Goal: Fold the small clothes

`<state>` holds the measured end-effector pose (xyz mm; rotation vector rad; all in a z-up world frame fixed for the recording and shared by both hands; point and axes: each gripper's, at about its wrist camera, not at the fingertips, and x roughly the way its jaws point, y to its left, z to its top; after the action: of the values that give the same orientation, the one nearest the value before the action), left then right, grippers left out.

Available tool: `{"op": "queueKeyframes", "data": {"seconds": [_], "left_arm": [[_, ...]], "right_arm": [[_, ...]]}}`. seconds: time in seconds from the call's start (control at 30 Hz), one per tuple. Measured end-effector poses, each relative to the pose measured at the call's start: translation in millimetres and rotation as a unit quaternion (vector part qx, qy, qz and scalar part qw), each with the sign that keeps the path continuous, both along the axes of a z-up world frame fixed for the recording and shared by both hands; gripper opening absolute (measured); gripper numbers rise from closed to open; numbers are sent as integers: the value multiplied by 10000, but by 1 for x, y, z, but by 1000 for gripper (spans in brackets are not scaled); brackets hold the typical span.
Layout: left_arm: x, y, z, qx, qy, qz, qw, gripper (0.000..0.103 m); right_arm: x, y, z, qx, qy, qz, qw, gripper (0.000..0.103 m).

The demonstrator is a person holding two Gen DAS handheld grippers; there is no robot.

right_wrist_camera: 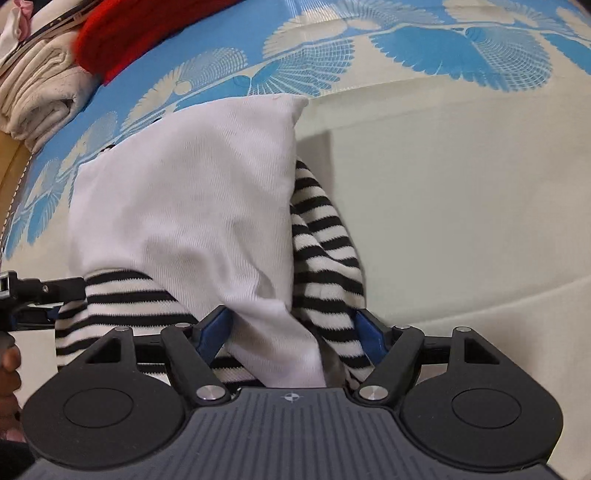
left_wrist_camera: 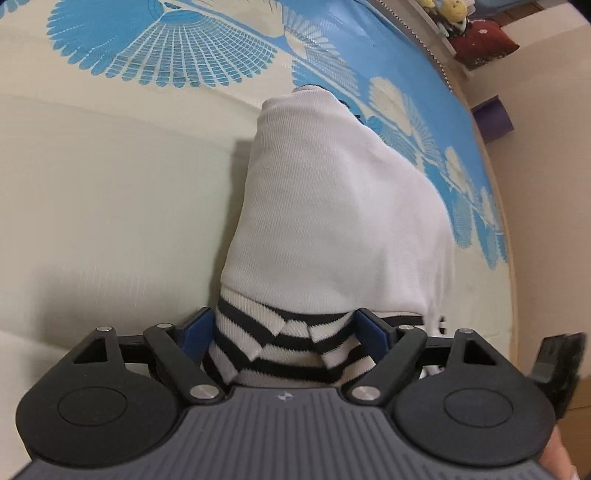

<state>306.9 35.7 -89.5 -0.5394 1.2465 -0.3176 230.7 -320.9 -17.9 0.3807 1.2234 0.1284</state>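
1. Right now the small garment (right_wrist_camera: 184, 206), white with black-and-white striped parts, lies on the bed (right_wrist_camera: 461, 206), on the plain cream part of the cover just beside its blue-patterned strip. Its white panel is folded over the top, and its striped sleeve (right_wrist_camera: 325, 251) pokes out along one side.
2. At the near end a striped edge (left_wrist_camera: 280, 343) is bunched up between the fingers of the left gripper (left_wrist_camera: 284, 332). Those jaws stand wide with cloth filling the gap; whether the pads press on it I cannot tell.
3. White and striped cloth sits between the fingers of the right gripper (right_wrist_camera: 291, 332) too. Its jaws stand fairly wide, and the cloth seems to lie loose between them, not pinched, so I read this one as open.
4. As for progress, one fold looks done, since the white panel covers most of the striped layer. What seems left is tucking in the loose sleeve, squaring the near edge and perhaps folding once more to make a neat packet.
5. Farther out, folded cream cloth (right_wrist_camera: 40, 92) and a red cloth (right_wrist_camera: 140, 33) lie at the far corner of the bed in the right wrist view. I judge them a stack of finished or waiting pieces.
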Motion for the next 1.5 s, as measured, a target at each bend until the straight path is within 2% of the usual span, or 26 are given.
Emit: {"op": "queueKeyframes", "data": {"seconds": [0.03,0.1,0.13,0.17,0.23,0.27,0.33,0.4,0.43,0.53,0.6,0.67,0.7,0.73,0.8,0.87,0.9,0.93,1.0,1.1,1.17,1.27,1.33,1.4,1.47,1.5], "left_arm": [[3,-2,0,13,3,4,10000,77],[7,-6,4,88,-188,-86,9997,64],[8,-6,7,109,-275,-80,9995,56],[10,-1,9,81,-348,30,9994,50],[14,12,18,-31,-522,350,9980,46],[14,18,23,-65,-650,459,9968,45],[17,24,31,130,-824,442,9955,48],[19,27,35,330,-720,352,9962,50],[15,30,38,331,-714,289,9965,50],[0,37,56,426,-953,121,9945,50],[-6,33,52,512,-832,-280,9948,50],[-12,23,35,885,-502,-550,9933,66],[-15,21,31,946,-462,-573,9928,71],[-16,21,29,887,-460,-534,9936,74],[-17,26,21,591,-274,-340,9973,73],[-21,25,15,442,-163,-240,9986,65],[-23,22,17,443,-187,-224,9986,63],[-26,21,19,348,-152,-168,9991,59],[-28,22,19,161,-12,-114,9998,57],[-31,18,20,262,46,-119,9996,58],[-32,14,23,636,-78,-212,9977,68],[-42,-1,38,1392,-517,-465,9878,71],[-52,-10,53,1924,-834,-562,9761,71],[-67,-19,74,2499,-1200,-538,9593,71],[-89,-23,96,2728,-1676,-415,9464,85],[-102,-24,106,2764,-1917,-335,9411,89]], "right_arm": [[3,1,0,154,-15,-18,9999,41],[5,6,4,167,-206,-70,9996,14],[7,10,9,84,-356,-46,9993,8],[8,12,14,61,-589,-100,9982,7],[12,12,27,199,-1097,-265,9934,5],[13,13,33,244,-1349,-261,9902,5],[17,21,34,112,-1449,-112,9893,6],[20,28,24,-125,-1079,4,9941,13],[20,30,21,-220,-934,-9,9954,21],[13,25,27,-323,-1024,-115,9941,29],[7,22,30,-229,-1046,-69,9942,29],[5,18,23,-237,-730,31,9970,33],[2,16,17,-207,-456,58,9987,42],[0,16,9,-191,-188,59,9996,50],[-4,18,1,-284,79,79,9995,50],[-10,19,3,-358,-3,135,9993,50],[-12,19,7,-384,-112,166,9991,35],[-13,19,10,-413,-208,139,9988,11],[-17,12,16,-446,-344,-21,9984,8],[-17,3,17,-361,-279,-181,9988,7],[-16,0,18,-388,-199,-158,9989,9],[-16,9,7,-779,222,207,9965,18],[-21,12,9,-1310,275,337,9904,24],[-29,10,31,-1528,-161,224,9879,28],[-42,7,63,-1468,-799,43,9859,51],[-53,8,80,-1465,-1168,-19,9823,69]]}}
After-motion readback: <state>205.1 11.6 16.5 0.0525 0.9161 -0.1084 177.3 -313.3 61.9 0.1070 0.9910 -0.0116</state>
